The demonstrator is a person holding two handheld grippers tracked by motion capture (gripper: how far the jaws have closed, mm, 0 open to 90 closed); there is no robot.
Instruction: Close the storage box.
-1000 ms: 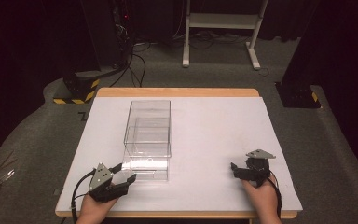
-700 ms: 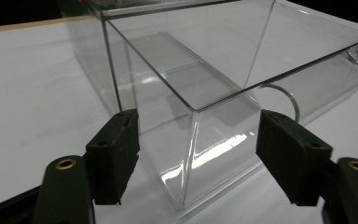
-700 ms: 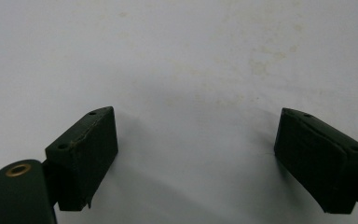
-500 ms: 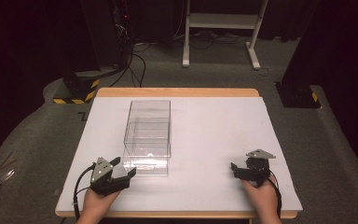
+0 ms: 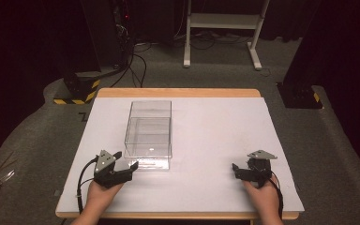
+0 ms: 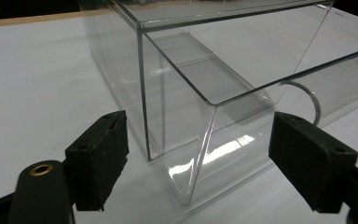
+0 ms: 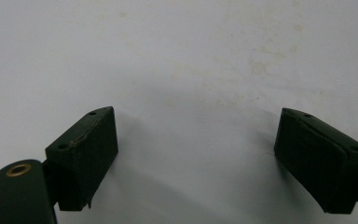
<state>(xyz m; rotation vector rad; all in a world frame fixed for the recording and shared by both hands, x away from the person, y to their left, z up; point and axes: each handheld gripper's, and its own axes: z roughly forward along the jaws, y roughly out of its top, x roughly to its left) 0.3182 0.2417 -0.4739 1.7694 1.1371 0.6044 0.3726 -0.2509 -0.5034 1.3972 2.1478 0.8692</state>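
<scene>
Left tongs (image 5: 130, 167) just opening, level, at clear box (image 5: 148, 131) near corner; right tongs (image 5: 236, 169) released, low over table (image 5: 215, 136).

Clear box (image 6: 223, 70) cropped at top edge

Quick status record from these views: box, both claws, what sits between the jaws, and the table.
box: clear plastic box, empty, upright on the white table, left of centre
left claw: at the box's near left corner, jaws have just been opening
left jaws: apart, box corner lies ahead between them, pads not touching it
right claw: low over the table at the near right, far from the box
right jaws: apart, nothing between them, bare table beyond
contact: neither claw grips anything
</scene>
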